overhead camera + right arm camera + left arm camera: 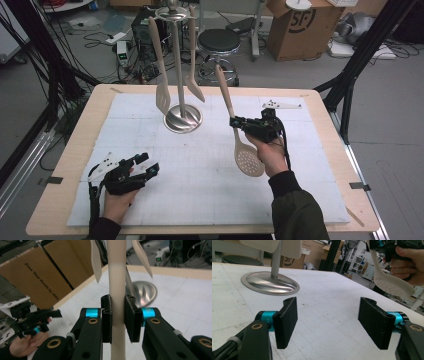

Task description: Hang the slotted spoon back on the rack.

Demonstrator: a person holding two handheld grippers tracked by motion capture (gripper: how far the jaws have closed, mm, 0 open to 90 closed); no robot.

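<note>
Holding the skimmer point(235, 131) by its handle, your right gripper point(235, 122) is clamped hard on it, bowl hanging low at about 5 o'clock from the stand point(181, 107), well clear of the table point(70, 150). Your left gripper point(145, 166) rests at 7 o'clock, jaws wide apart, empty. You grip near mid-handle, so the heavy perforated bowl may swing or let the handle slide through the pads. Lifting toward the rack, you could knock the hanging spatula point(159, 65) or turner point(193, 57), or tip the stand.
</note>
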